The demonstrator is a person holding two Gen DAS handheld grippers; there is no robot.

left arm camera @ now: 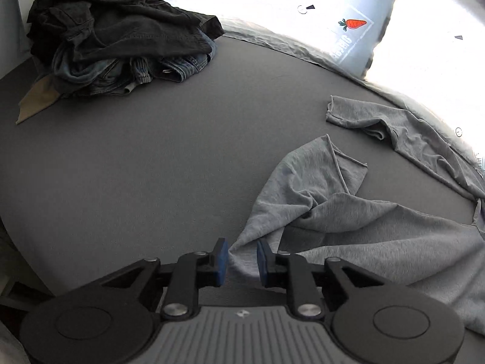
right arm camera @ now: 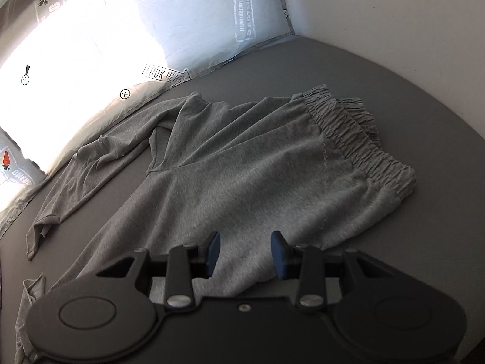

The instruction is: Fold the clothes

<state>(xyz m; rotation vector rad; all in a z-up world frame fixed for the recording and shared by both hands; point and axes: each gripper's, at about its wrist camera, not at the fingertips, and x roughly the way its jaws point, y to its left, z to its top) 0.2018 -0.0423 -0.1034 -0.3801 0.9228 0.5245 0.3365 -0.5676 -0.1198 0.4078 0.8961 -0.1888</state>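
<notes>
Light grey sweatpants lie spread on the dark grey bed sheet, with the elastic waistband at the right and one leg stretched off to the left. My right gripper hovers over the hip area with its jaws apart, nothing pinched between the blue pads. In the left wrist view the same sweatpants lie rumpled at the right. My left gripper has its jaws apart, and a fold of the grey cloth lies just beyond the gap, untouched by the pads.
A heap of dark clothes and jeans sits at the far left of the bed. White bedding with carrot prints runs along the back edge, partly in bright glare. A pale wall borders the bed on the right.
</notes>
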